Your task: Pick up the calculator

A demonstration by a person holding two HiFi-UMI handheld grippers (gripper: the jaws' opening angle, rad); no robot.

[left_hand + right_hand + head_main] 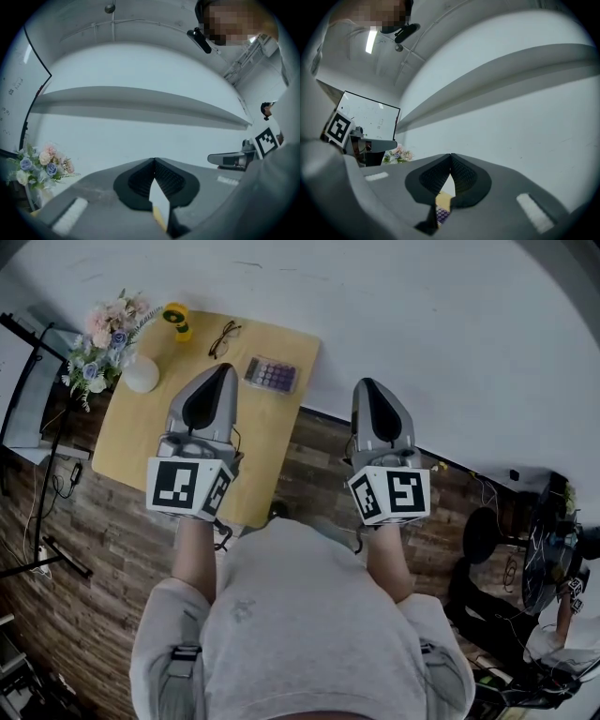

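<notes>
Left gripper (225, 368) over the counter (131, 442) and right gripper (365, 383) off its edge both have jaws pressed together, empty. The calculator (271, 375) lies between their tips, nearer the left gripper

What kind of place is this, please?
Probably an office or a small workroom. A wooden desk against a white wall holds a calculator, glasses and flowers, and a whiteboard is nearby.
</notes>
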